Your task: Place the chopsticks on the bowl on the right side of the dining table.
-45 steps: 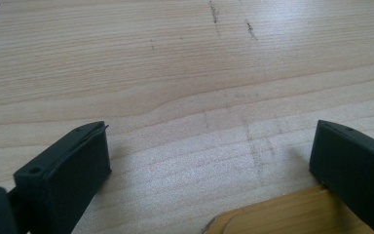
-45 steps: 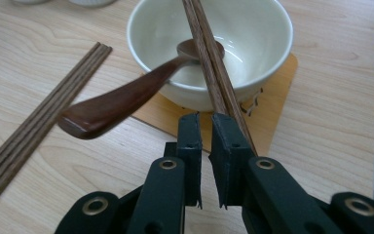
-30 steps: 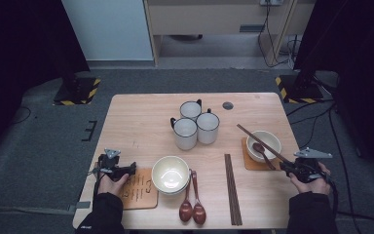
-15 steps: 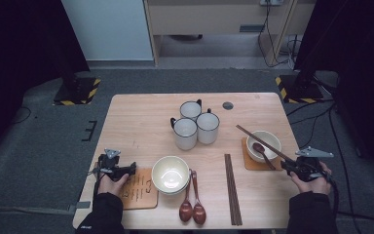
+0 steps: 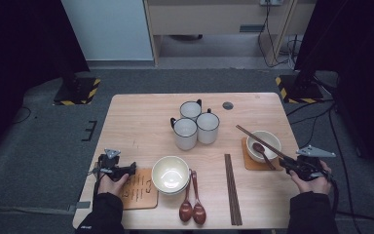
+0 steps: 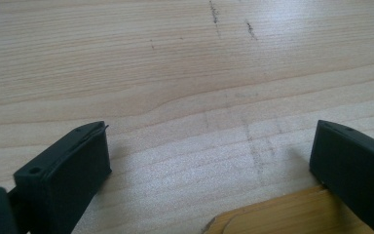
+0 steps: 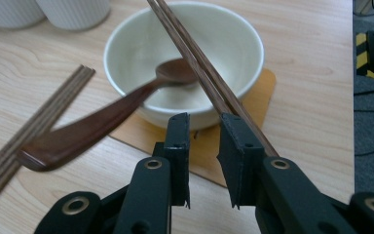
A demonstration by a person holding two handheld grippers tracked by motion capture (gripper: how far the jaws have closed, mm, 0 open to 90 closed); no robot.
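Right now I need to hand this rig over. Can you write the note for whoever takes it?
Left gripper: open, nothing between the jaws, low over the table by the left coaster.
Right gripper: jaws have just been opening; the gap is clear, with the chopsticks lying along one jaw.
Done: right bowl sits on its coaster, spoon inside, chopsticks across the rim.
Left, probably: the left coaster is bare; the centre bowl, two spoons and spare chopsticks wait on the table. Three mugs stand behind.
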